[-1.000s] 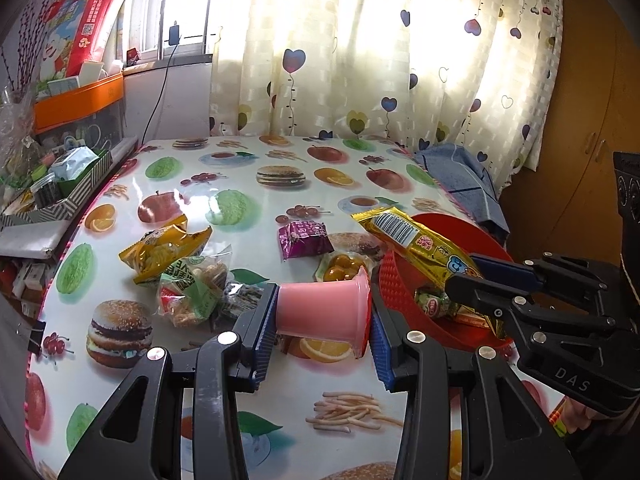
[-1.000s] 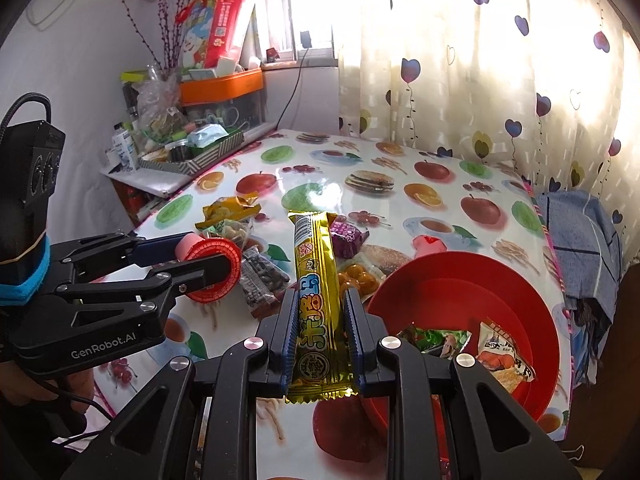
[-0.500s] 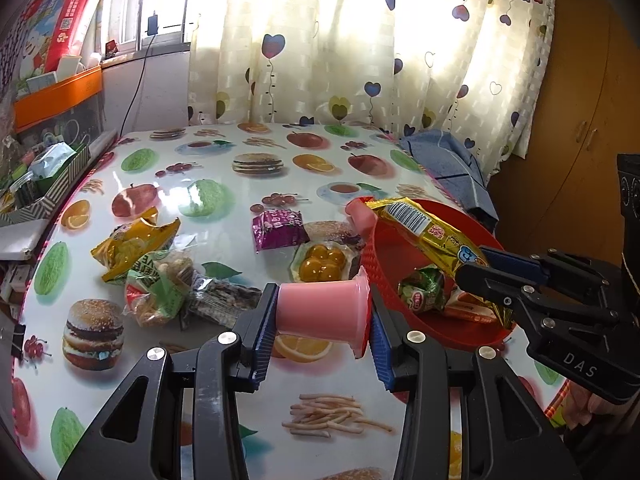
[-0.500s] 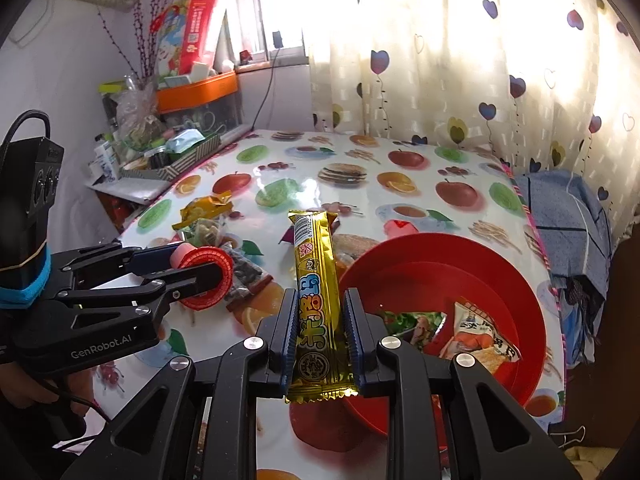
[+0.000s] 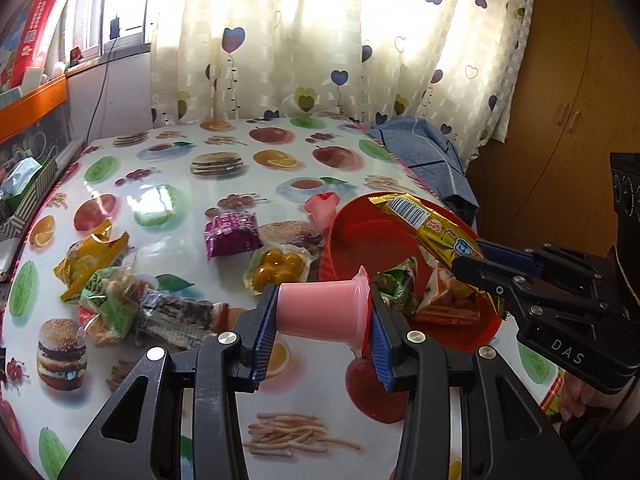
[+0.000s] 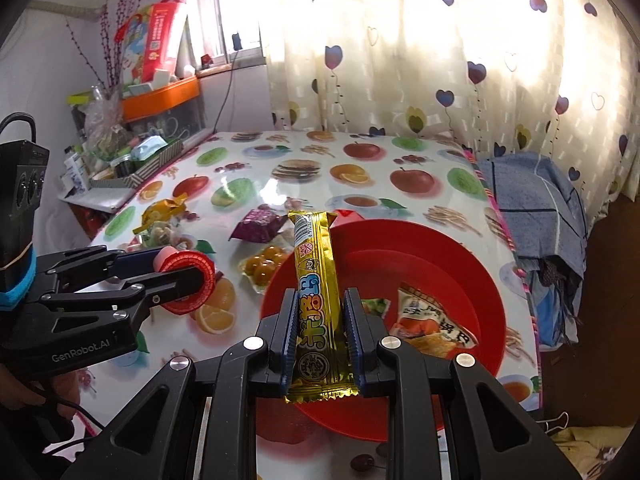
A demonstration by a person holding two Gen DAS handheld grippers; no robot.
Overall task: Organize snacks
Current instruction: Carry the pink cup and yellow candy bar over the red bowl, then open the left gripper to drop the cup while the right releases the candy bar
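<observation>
My left gripper (image 5: 320,320) is shut on a pink jelly cup (image 5: 320,310) lying sideways, held above the table just left of the red bowl (image 5: 360,236). It also shows in the right wrist view (image 6: 176,276), with the cup's red lid (image 6: 188,284) facing the camera. My right gripper (image 6: 320,326) is shut on a long yellow snack bar (image 6: 316,288) and holds it over the red bowl (image 6: 460,264). The bar shows in the left wrist view (image 5: 432,232) too. The bowl holds an orange packet (image 6: 432,324) and a green packet (image 6: 376,305).
Loose snacks lie on the fruit-print tablecloth (image 5: 168,160): a purple packet (image 5: 232,234), a pack of yellow balls (image 5: 276,266), a yellow bag (image 5: 90,256), a green bag (image 5: 108,304), another pink cup (image 5: 322,208). A cluttered shelf (image 6: 132,152) stands left. A blue cloth (image 6: 528,204) hangs right.
Both grippers moved right toward the bowl. The yellow bar now hangs over the bowl's middle, and the pink cup is close to its left rim.
</observation>
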